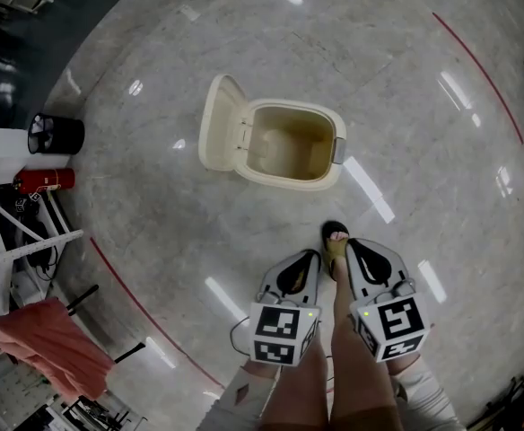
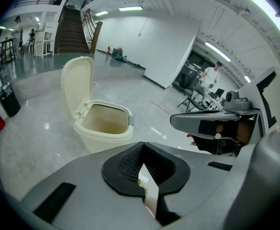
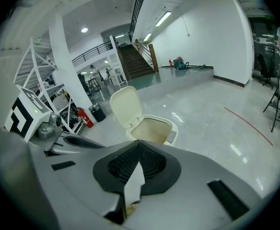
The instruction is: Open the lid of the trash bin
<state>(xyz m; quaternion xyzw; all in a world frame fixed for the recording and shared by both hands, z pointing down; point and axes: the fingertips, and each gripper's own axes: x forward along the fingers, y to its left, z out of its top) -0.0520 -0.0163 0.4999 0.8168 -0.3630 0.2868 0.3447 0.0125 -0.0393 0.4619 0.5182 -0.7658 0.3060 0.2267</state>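
A cream trash bin (image 1: 291, 147) stands on the pale stone floor, its inside bare. Its lid (image 1: 219, 122) is swung fully open and stands up at the bin's left side. The left gripper view shows the bin (image 2: 104, 128) and raised lid (image 2: 77, 87) ahead; so does the right gripper view, bin (image 3: 152, 131) with lid (image 3: 125, 107). My left gripper (image 1: 296, 273) and right gripper (image 1: 364, 264) hang side by side near my legs, well short of the bin. Both are shut and hold nothing. From their own cameras the left gripper (image 2: 142, 146) and right gripper (image 3: 139, 143) have their jaws pressed together.
A small black bin (image 1: 56, 135) and a red fire extinguisher (image 1: 45, 181) stand at the left by a white rack (image 1: 24, 241). An orange cloth (image 1: 51, 348) lies lower left. A red floor line (image 1: 477, 70) curves at the right. My sandalled foot (image 1: 336, 239) is between the grippers.
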